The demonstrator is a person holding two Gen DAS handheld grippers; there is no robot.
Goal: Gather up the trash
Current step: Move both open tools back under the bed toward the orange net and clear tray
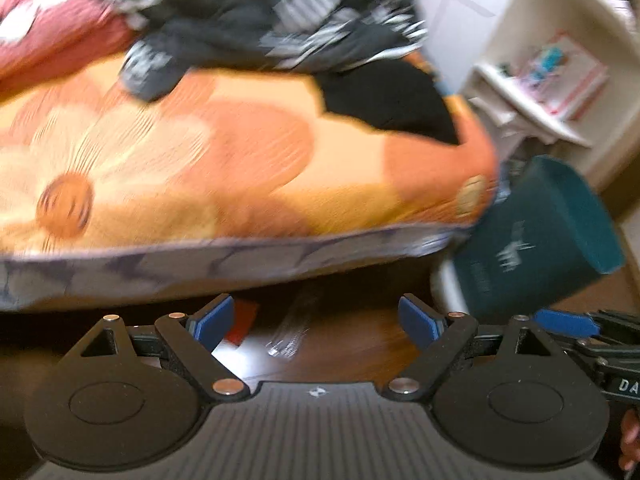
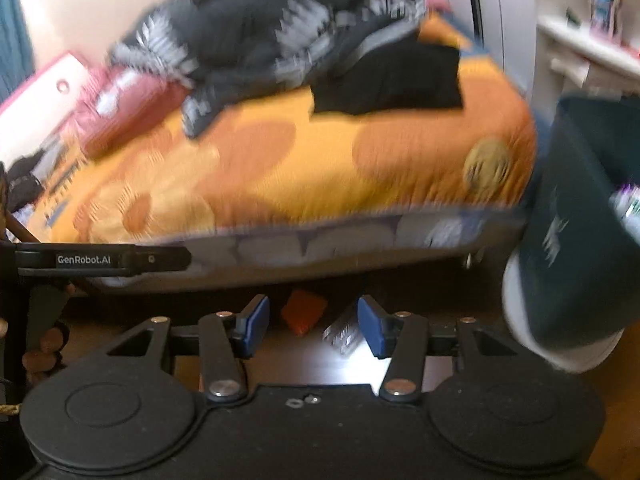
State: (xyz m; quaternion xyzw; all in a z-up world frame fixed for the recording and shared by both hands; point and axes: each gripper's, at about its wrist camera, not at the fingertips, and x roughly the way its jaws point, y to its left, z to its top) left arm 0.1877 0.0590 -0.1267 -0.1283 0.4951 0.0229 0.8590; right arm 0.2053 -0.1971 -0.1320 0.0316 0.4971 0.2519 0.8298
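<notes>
On the dark wooden floor, just under the bed's edge, lie a red scrap (image 1: 240, 326) (image 2: 304, 312) and a clear plastic wrapper (image 1: 290, 334) (image 2: 340, 334). My left gripper (image 1: 316, 326) is open above them, its blue pads wide apart with nothing between them. My right gripper (image 2: 312, 324) is open too and holds nothing; the red scrap shows through its gap and the wrapper lies by its right pad. A dark teal bin (image 1: 536, 236) (image 2: 576, 240) with a white base stands at the bed's corner to the right, with some wrappers (image 2: 628, 200) inside. Both views are blurred.
A bed (image 1: 240, 160) with an orange flowered cover fills the middle, and dark clothes (image 1: 248, 20) are piled on it. A white shelf unit (image 1: 540, 112) stands behind the bin. The left gripper's body (image 2: 84, 259) shows at the left of the right wrist view.
</notes>
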